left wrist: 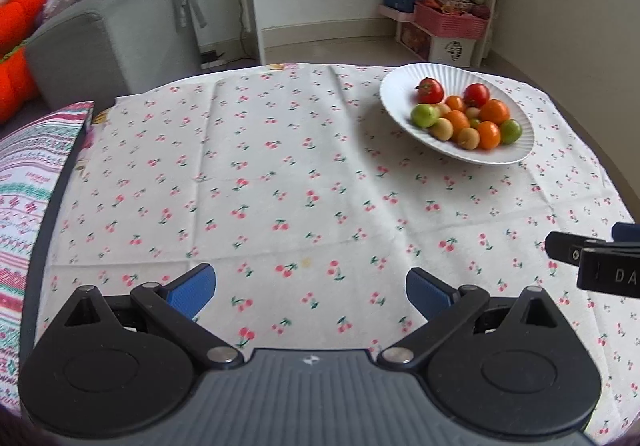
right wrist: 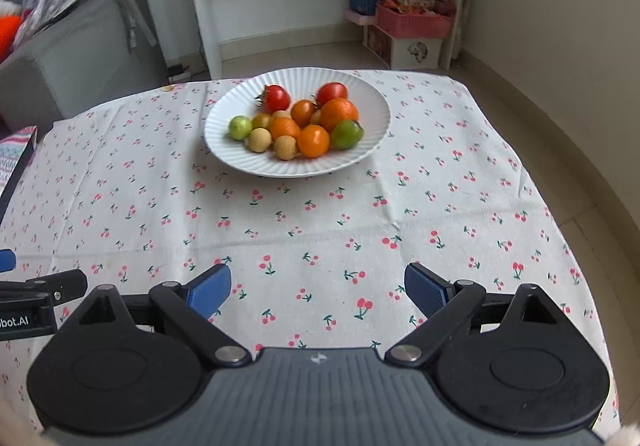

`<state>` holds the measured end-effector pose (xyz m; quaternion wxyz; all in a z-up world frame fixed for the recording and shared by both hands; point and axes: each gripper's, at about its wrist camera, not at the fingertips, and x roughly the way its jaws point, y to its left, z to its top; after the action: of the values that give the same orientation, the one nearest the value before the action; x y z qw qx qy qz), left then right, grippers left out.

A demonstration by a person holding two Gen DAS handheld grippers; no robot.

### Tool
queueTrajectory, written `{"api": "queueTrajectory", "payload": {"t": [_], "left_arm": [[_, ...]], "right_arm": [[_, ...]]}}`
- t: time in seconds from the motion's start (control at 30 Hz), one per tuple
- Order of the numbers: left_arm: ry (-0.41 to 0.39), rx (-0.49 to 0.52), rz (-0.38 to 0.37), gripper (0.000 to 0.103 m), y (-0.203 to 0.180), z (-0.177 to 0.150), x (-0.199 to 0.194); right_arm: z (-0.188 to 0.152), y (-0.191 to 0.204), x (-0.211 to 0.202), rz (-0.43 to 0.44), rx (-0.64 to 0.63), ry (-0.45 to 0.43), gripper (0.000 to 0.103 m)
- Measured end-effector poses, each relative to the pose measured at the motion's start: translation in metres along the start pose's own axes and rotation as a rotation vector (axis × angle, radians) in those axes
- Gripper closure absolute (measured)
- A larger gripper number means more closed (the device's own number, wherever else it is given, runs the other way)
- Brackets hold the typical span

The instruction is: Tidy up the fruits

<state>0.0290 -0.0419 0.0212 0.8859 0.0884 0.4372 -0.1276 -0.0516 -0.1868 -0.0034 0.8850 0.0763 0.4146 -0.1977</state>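
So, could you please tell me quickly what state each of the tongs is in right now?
Left tongs: open, holding nothing, over the tablecloth.
Right tongs: open, holding nothing, short of the plate of fruit.

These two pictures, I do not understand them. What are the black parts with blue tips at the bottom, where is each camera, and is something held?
No robot arm here: a person holds one two-finger tool in each hand. Each camera sits on its tool and looks along the fingers. One view shows the left gripper, the other the right gripper. Both are open and hold nothing. On the cherry-print tablecloth stands a white plate of red, orange, green and pale yellow fruits.
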Motion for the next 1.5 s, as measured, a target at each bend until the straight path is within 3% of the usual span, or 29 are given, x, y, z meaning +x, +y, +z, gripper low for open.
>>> {"api": "queueTrajectory", "payload": {"t": [0.4,1.5], "left_arm": [[0.004,-0.06,0.015,0.01,0.011,-0.003,0.003],[-0.024,-0.069,0.015,0.01,0.009,-0.001,0.0]], "right_arm": [[0.001,0.012,0.007,-0.006,0.012,0.003,0.008],[0.002,0.01,0.006,-0.025,0.022,-0.022,0.007]]}}
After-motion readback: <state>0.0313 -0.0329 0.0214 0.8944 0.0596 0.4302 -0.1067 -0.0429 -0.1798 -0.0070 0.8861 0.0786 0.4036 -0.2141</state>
